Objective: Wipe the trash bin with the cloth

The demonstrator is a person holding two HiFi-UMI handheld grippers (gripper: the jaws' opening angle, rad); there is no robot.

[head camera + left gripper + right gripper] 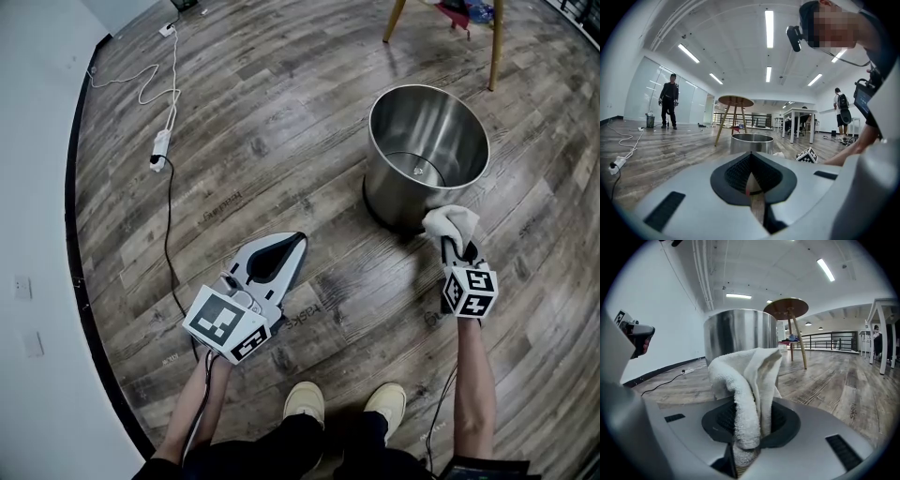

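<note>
A round stainless steel trash bin stands open-topped on the wooden floor; it also shows as the bin and close up as the bin. My right gripper is shut on a white cloth, which sits against the bin's near lower wall. In the right gripper view the cloth bunches up out of the jaws just before the bin. My left gripper hangs to the bin's left, apart from it, jaws shut with nothing between them.
A white cable with a power strip runs across the floor at far left. Wooden table legs stand beyond the bin. My shoes are at the bottom. A person stands far off, desks further back.
</note>
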